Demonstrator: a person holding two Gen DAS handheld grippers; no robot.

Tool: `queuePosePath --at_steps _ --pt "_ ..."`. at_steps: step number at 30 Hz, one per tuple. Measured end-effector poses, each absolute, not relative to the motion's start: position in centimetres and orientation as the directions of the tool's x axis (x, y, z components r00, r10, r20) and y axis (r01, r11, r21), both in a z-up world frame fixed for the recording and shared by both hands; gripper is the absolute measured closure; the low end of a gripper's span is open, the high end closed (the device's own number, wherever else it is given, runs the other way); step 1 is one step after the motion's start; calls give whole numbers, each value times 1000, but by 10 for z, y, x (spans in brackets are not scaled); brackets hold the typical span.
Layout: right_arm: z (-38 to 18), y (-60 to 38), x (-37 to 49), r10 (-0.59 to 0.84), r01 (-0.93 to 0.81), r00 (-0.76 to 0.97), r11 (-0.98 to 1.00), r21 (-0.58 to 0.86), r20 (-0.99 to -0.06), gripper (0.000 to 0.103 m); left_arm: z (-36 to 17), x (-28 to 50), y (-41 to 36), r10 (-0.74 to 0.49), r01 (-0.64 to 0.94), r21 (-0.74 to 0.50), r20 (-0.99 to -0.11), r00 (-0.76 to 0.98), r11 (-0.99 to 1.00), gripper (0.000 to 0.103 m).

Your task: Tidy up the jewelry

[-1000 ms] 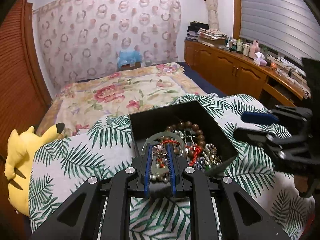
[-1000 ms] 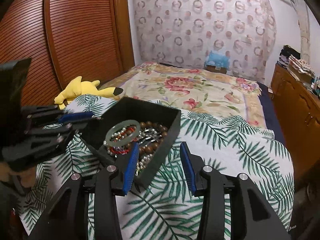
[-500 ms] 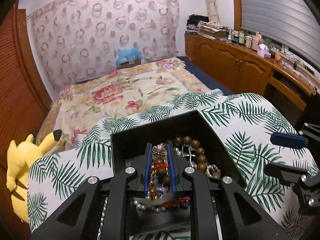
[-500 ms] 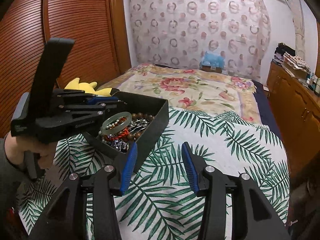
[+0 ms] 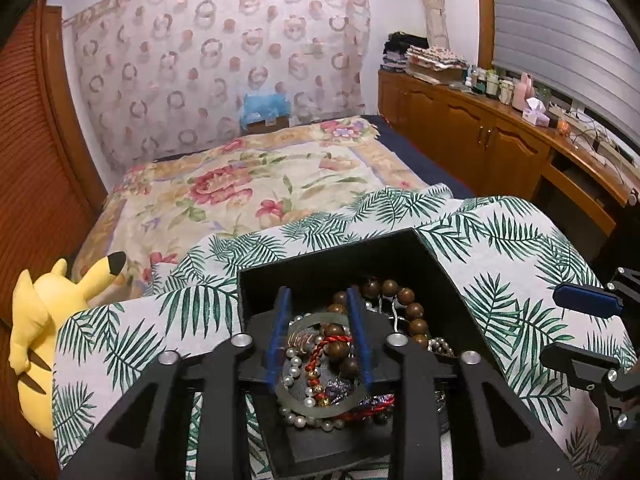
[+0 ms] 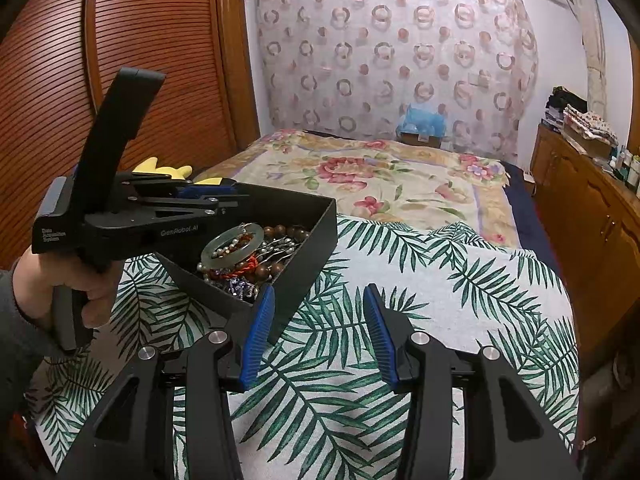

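Your left hand-held gripper point(image 5: 318, 334) reaches into the black box point(image 5: 340, 258), its blue fingers parted over the jewelry, astride the jade bangle point(image 5: 320, 410) and red cord point(image 5: 320, 350), gripping nothing clearly. Your right hand-held gripper point(image 6: 318, 334) hangs released just beside the box's near corner. The box sits on the palm-leaf cloth point(image 6: 420, 300) on the bed point(image 6: 380, 184).

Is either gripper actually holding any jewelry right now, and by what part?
Nothing is held. The left gripper is open over the black box, fingers straddling the jade bangle; the right gripper is open above the cloth.
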State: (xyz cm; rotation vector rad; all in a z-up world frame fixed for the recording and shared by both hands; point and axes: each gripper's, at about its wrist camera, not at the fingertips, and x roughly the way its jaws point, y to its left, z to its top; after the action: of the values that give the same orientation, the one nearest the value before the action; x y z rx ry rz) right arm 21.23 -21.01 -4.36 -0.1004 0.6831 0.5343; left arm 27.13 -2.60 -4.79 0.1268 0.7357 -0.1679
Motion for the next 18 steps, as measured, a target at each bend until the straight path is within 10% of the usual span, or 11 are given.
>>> queuePosePath --at_steps 15,18 --pt "-43 -198 202 416 -482 665 873 68 -620 53 -39 216 -11 -94 159 49 -623 776 986 14" --pt "-42 -198 198 398 -459 685 886 62 -610 32 -37 200 -7 -88 147 48 -606 791 988 8"
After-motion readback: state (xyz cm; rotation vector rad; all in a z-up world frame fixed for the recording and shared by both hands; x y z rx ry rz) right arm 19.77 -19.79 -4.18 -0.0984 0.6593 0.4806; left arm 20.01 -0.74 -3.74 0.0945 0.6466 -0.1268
